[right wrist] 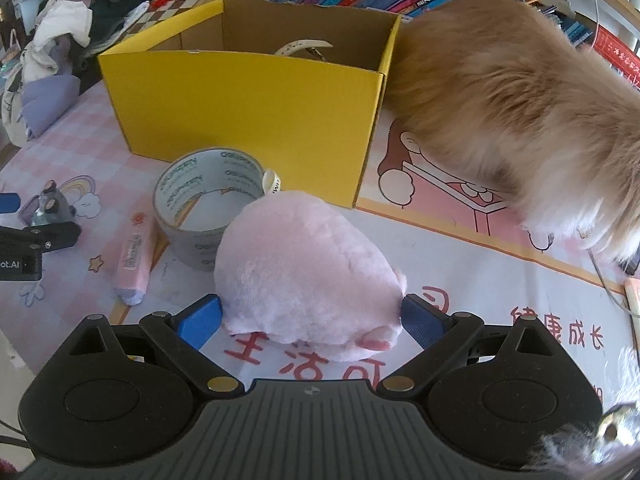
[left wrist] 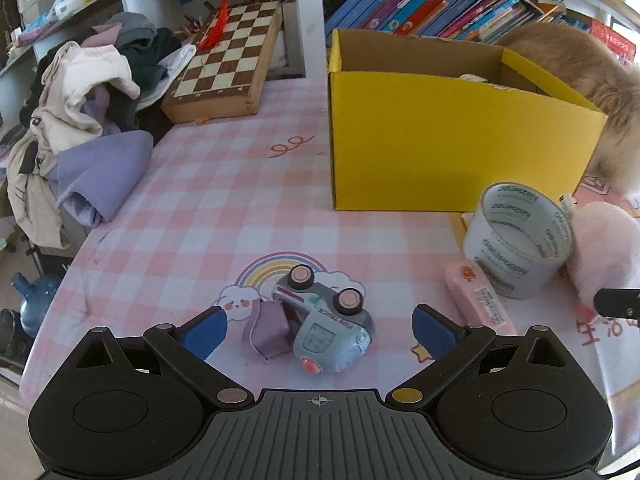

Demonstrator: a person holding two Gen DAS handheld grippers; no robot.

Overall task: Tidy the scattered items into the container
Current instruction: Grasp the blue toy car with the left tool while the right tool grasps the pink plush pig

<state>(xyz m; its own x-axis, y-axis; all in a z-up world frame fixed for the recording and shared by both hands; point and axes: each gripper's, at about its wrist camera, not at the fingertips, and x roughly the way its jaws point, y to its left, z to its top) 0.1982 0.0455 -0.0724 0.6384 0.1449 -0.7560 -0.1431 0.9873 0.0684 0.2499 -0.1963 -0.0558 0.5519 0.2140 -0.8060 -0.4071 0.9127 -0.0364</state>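
An open yellow cardboard box (left wrist: 440, 140) (right wrist: 248, 108) stands on the pink checked tablecloth, with a white strap (right wrist: 304, 46) inside. A grey-blue toy car (left wrist: 324, 320) (right wrist: 50, 204) lies overturned beside a small purple piece (left wrist: 268, 330), and my left gripper (left wrist: 320, 330) is open around both. My right gripper (right wrist: 310, 320) is open, its blue pads (right wrist: 200, 320) flanking a pink plush toy (right wrist: 308, 272) (left wrist: 608, 248). A grey tape roll (left wrist: 520, 240) (right wrist: 208, 204) and a pink packet (left wrist: 480, 300) (right wrist: 134, 264) lie between the two grippers.
A furry orange animal (right wrist: 520, 100) (left wrist: 580, 64) stands against the box's right side. A chessboard (left wrist: 228, 64) and a clothes pile (left wrist: 92, 100) fill the back left. Books (left wrist: 440, 0) line the shelf behind. The table edge curves along the left, with a water jug (left wrist: 36, 300) below.
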